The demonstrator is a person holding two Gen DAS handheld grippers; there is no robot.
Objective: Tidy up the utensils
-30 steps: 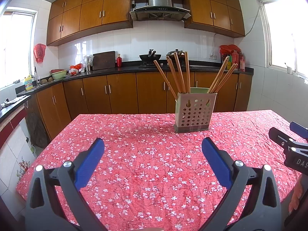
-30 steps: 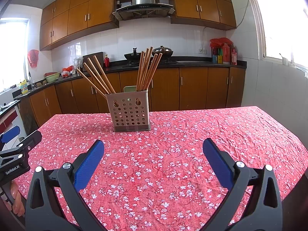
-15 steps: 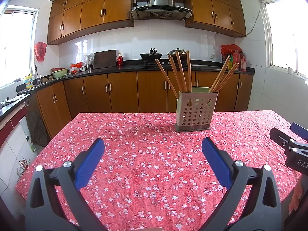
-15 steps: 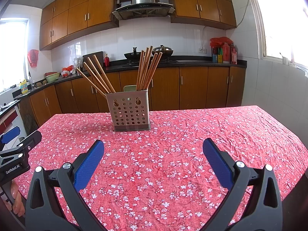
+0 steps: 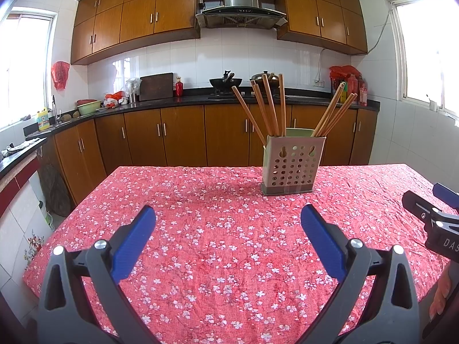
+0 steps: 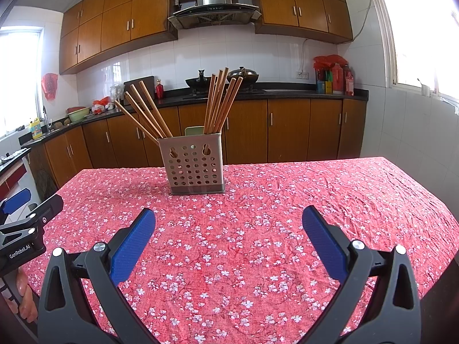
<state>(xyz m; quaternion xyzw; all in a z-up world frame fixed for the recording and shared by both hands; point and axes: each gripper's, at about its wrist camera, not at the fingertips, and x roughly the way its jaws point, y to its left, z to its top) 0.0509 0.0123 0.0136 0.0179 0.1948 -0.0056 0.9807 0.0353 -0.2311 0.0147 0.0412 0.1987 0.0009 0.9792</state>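
Observation:
A beige perforated utensil holder (image 5: pixel 293 164) stands on the far half of the table, also in the right wrist view (image 6: pixel 194 164). Several wooden chopsticks (image 5: pixel 269 106) stand in it in two bunches, one leaning left (image 6: pixel 145 111) and one leaning right (image 6: pixel 222 100). My left gripper (image 5: pixel 228 215) is open and empty, low over the near part of the table. My right gripper (image 6: pixel 228 216) is open and empty too, beside it on the right. Each shows at the edge of the other's view.
The table (image 5: pixel 200 229) wears a red floral cloth (image 6: pixel 287 200). Behind it run brown kitchen cabinets (image 5: pixel 183 137) and a black counter (image 6: pixel 287 90) with a wok, bottles and a cutting board. Windows are on both side walls.
Both grippers have stayed open and nearly still. The left view has drifted very slightly, so the holder sits a touch further right in it.

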